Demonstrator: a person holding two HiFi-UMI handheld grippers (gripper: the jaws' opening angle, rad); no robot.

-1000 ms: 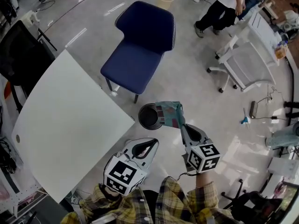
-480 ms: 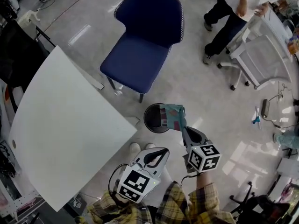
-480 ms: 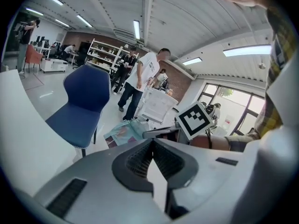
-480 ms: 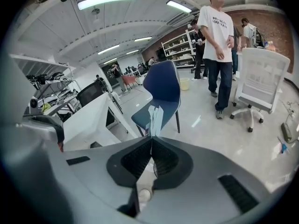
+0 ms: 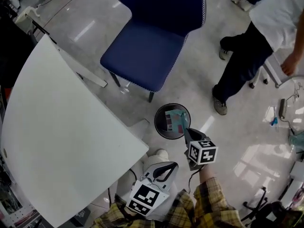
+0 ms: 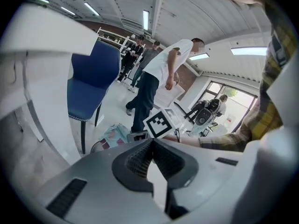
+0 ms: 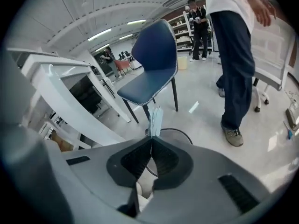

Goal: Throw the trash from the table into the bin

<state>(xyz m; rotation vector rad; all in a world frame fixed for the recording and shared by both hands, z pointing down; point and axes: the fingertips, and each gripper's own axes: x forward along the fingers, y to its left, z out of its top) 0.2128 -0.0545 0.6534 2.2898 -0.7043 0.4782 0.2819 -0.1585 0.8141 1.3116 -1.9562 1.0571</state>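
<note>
A teal and pink wrapper (image 5: 175,119) hangs over the mouth of the round black bin (image 5: 161,127) on the floor. My right gripper (image 5: 186,132) is shut on the wrapper's near edge, just above the bin's rim. In the right gripper view the wrapper (image 7: 155,119) sticks up edge-on from the closed jaws of the right gripper (image 7: 152,139), with the bin's rim (image 7: 180,131) behind it. My left gripper (image 5: 167,166) is shut with nothing in it, low beside the table corner. The left gripper view shows the left gripper (image 6: 152,142), the wrapper (image 6: 111,134) and the right gripper's marker cube (image 6: 159,123).
The white table (image 5: 71,127) fills the left side, its corner close to the bin. A blue chair (image 5: 152,46) stands behind the bin. A person in dark trousers (image 5: 247,61) stands to the bin's right, one shoe (image 5: 219,106) near it.
Both grippers have dropped toward the floor, and the wrapper has come down with the right one to the bin's mouth. The person in dark trousers has walked closer on the right.
</note>
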